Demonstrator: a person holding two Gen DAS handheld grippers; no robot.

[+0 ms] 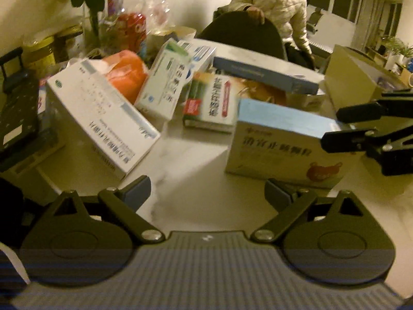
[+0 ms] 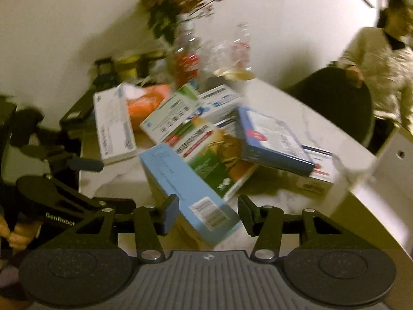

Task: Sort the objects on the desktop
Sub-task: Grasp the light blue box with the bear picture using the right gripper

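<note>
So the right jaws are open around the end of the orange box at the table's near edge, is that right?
Not quite: the box between the open jaws of the right gripper is the light blue box, not an orange one. The right wrist view shows its end between the jaws at the near edge of the table.

A white marbled desk (image 1: 196,180) is covered by a loose heap of medicine boxes (image 2: 180,129). A light-blue box (image 1: 284,139) is set apart at the front, bottles (image 1: 134,23) at the back
</note>
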